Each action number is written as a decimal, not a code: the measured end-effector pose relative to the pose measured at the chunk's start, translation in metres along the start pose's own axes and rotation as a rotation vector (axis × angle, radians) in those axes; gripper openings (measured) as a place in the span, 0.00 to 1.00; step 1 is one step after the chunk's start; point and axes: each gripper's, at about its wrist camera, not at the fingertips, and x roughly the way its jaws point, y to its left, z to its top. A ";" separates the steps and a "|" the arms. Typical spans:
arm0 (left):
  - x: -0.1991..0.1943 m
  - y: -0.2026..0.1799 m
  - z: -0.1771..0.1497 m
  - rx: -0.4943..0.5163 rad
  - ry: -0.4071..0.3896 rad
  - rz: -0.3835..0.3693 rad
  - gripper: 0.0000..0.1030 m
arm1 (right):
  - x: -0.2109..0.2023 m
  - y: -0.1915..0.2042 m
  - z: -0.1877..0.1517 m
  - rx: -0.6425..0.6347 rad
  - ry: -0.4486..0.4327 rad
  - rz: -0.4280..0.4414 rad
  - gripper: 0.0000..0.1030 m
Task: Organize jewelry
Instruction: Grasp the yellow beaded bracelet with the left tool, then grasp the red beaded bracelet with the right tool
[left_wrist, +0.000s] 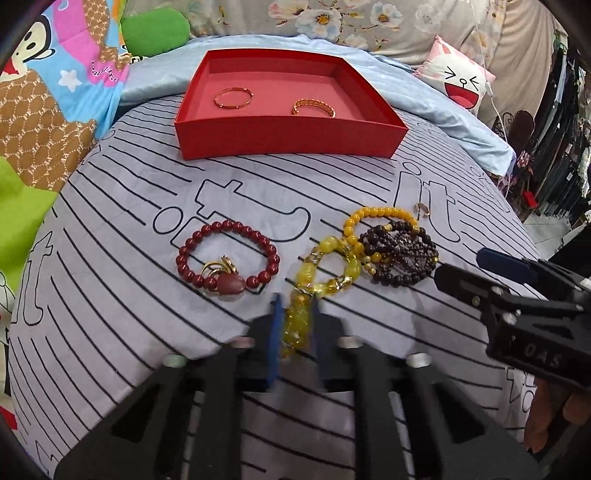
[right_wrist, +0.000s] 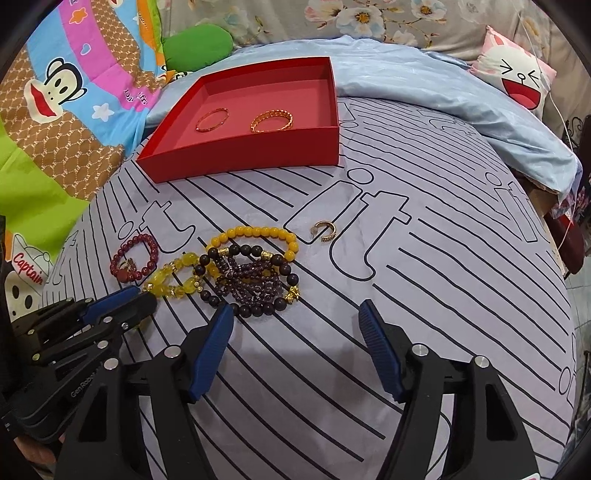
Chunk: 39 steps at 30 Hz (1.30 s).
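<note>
A red box (left_wrist: 288, 136) (right_wrist: 243, 157) holds two gold bangles (left_wrist: 233, 98) (left_wrist: 314, 107). On the striped sheet lie a dark red bead bracelet (left_wrist: 226, 254) (right_wrist: 133, 258), a translucent yellow bracelet (left_wrist: 332, 266) (right_wrist: 173, 277), an amber bead bracelet (left_wrist: 380, 214) (right_wrist: 255, 236), dark bead bracelets (left_wrist: 400, 254) (right_wrist: 251, 284) and a small gold ring (right_wrist: 325, 230). My left gripper (left_wrist: 295, 314) (right_wrist: 144, 299) is shut on the yellow bracelet's near end. My right gripper (right_wrist: 295, 314) is open, just in front of the dark beads; it also shows in the left wrist view (left_wrist: 476, 269).
A light blue blanket (right_wrist: 461, 96) lies behind the box. A cartoon quilt (right_wrist: 66, 103), a green cushion (right_wrist: 199, 44) and a pink face pillow (right_wrist: 517, 77) ring the sheet. The bed edge drops off at the right.
</note>
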 end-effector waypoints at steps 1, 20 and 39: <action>-0.001 0.001 -0.001 -0.006 0.004 -0.003 0.09 | 0.000 0.001 0.000 -0.001 -0.001 0.001 0.63; -0.032 0.048 -0.030 -0.106 0.044 0.052 0.09 | 0.016 0.072 0.030 -0.139 -0.018 0.119 0.45; -0.031 0.060 -0.030 -0.132 0.030 0.034 0.09 | 0.058 0.114 0.036 -0.213 0.054 0.153 0.16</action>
